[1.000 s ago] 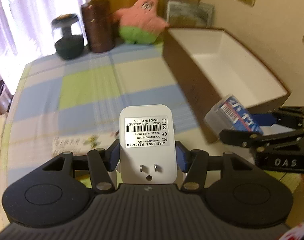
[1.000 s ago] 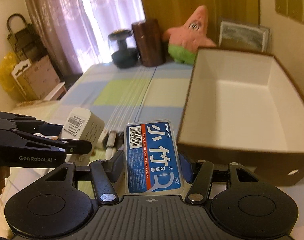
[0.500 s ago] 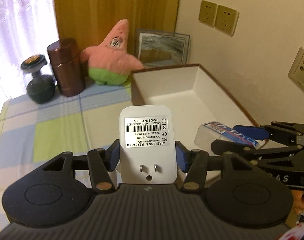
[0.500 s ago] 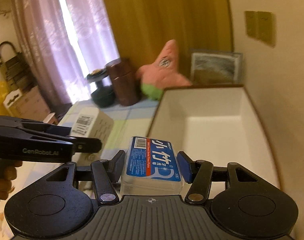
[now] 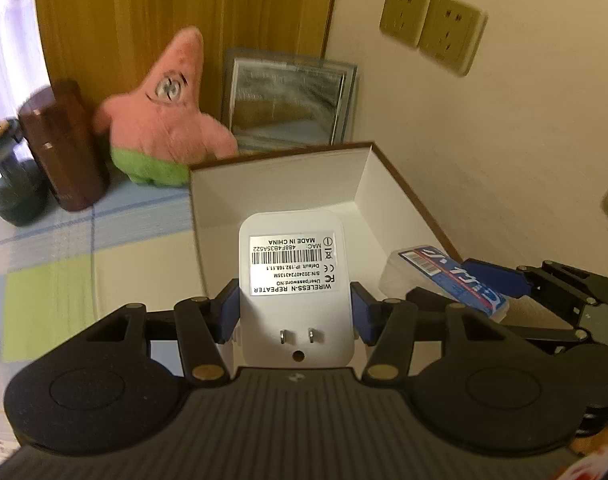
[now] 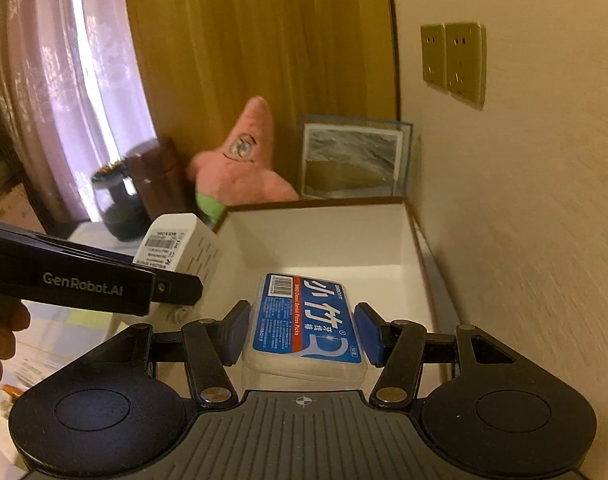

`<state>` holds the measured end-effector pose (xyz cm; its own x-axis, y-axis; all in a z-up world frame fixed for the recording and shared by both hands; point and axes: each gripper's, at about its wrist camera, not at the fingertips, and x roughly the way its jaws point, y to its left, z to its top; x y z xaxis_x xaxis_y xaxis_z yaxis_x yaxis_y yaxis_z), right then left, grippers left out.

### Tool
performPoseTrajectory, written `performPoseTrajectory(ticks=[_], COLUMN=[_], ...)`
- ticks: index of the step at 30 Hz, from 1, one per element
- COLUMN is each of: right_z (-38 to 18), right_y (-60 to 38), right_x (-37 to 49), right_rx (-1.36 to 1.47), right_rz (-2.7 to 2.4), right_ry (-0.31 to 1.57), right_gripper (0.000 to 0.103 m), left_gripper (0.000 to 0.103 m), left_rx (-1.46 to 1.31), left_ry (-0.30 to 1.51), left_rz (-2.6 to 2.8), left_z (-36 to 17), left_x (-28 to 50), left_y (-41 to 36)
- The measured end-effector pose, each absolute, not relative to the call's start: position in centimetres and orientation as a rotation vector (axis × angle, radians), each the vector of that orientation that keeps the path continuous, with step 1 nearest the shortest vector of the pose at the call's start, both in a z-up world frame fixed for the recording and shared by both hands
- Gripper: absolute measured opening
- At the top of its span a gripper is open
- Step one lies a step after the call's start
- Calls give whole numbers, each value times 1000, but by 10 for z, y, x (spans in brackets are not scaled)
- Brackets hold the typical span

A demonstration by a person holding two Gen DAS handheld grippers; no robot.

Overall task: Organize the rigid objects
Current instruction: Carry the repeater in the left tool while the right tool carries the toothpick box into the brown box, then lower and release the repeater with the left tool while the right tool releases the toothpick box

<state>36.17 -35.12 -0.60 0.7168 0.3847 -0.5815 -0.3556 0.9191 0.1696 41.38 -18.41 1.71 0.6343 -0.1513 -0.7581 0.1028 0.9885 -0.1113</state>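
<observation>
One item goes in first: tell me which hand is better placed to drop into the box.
Right, probably. The right gripper holds the floss pick case over the white box; the left gripper's wireless repeater sits nearer its left wall.

Plush star and picture frame stand behind the box.

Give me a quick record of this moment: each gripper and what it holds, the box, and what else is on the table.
left gripper: shut on white repeater, label and plug prongs facing the camera
right gripper: shut on floss pick case, blue label up
box: open, white inside, nothing seen in it; both items held over it
behind box: pink plush, framed picture
beside plush: brown canister, dark dumbbell
table: checked cloth
</observation>
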Motion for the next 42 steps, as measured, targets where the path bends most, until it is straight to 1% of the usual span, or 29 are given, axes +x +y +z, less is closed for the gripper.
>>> performPoseTrajectory(ticks=[8, 15, 19, 28, 33, 42], right_z=[-45, -67, -72, -71, -69, -60], right_y=[-358, -358, -356, -354, -353, -358], right_x=[394, 400, 402, 405, 398, 378], right_rx=[-6, -60, -88, -60, -75, -32], right_rz=[392, 389, 398, 407, 409, 404], right_ry=[756, 818, 823, 822, 826, 834], right_gripper=[53, 53, 53, 54, 60, 62], left_gripper=[52, 53, 51, 51, 51, 52], left_rx=[-86, -88, -74, -43, -13, -12], left_ry=[1000, 1097, 1083, 1051, 1032, 1002], left_rz=[-96, -84, -102, -124, -142, -177], left_z=[-30, -63, -62, -50, -45, -32], left_x=[447, 457, 456, 450, 442, 413], left_y=[-200, -202, -205, -203, -203, -196])
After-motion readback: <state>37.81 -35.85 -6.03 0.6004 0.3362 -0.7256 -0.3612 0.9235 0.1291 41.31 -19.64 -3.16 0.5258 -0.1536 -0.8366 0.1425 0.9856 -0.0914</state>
